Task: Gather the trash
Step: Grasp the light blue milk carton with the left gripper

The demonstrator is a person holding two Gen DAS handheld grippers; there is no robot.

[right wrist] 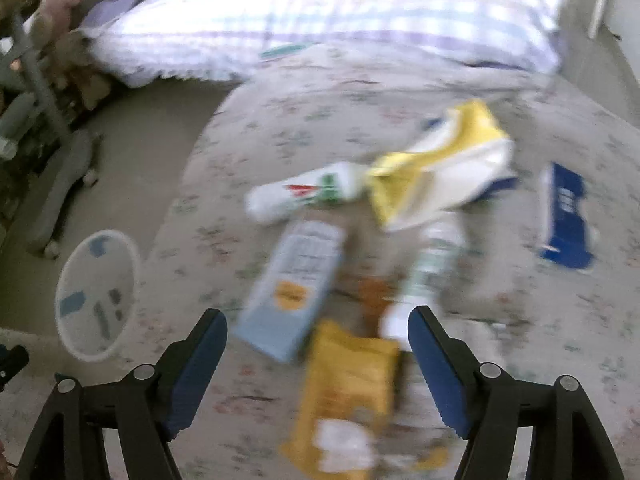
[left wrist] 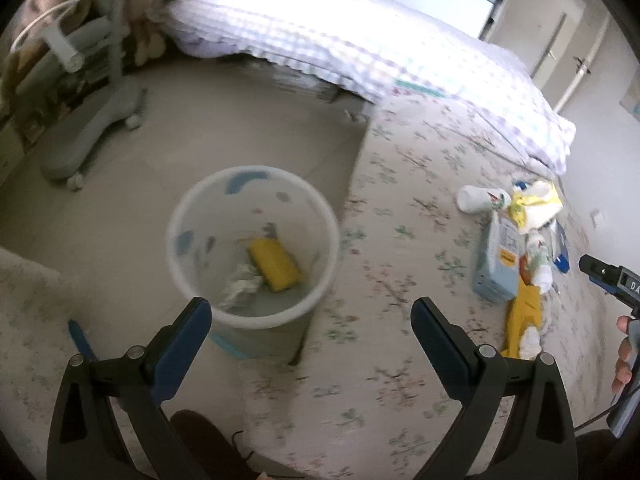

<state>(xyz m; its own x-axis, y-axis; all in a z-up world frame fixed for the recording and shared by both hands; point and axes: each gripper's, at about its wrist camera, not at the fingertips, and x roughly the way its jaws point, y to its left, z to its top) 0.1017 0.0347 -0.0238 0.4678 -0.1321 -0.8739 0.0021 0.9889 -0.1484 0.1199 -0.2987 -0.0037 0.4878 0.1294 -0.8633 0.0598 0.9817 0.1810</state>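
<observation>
A white waste bin (left wrist: 253,245) stands on the floor beside the bed; inside lie a yellow packet (left wrist: 275,265) and crumpled foil (left wrist: 240,285). My left gripper (left wrist: 311,312) is open and empty, just above the bin's near rim. Trash lies in a pile on the bed: a white bottle (right wrist: 304,193), a pale blue carton (right wrist: 294,288), a yellow-white bag (right wrist: 440,164), an orange-yellow packet (right wrist: 348,392), a second white bottle (right wrist: 424,276) and a blue wrapper (right wrist: 565,216). My right gripper (right wrist: 318,322) is open and empty, over the orange-yellow packet. The bin also shows in the right wrist view (right wrist: 96,294).
The bed has a floral sheet (left wrist: 400,184) and a checked quilt (left wrist: 340,36) at the back. A grey wheeled stand (left wrist: 96,120) sits on the floor left of the bin. The right gripper shows at the left wrist view's right edge (left wrist: 608,276).
</observation>
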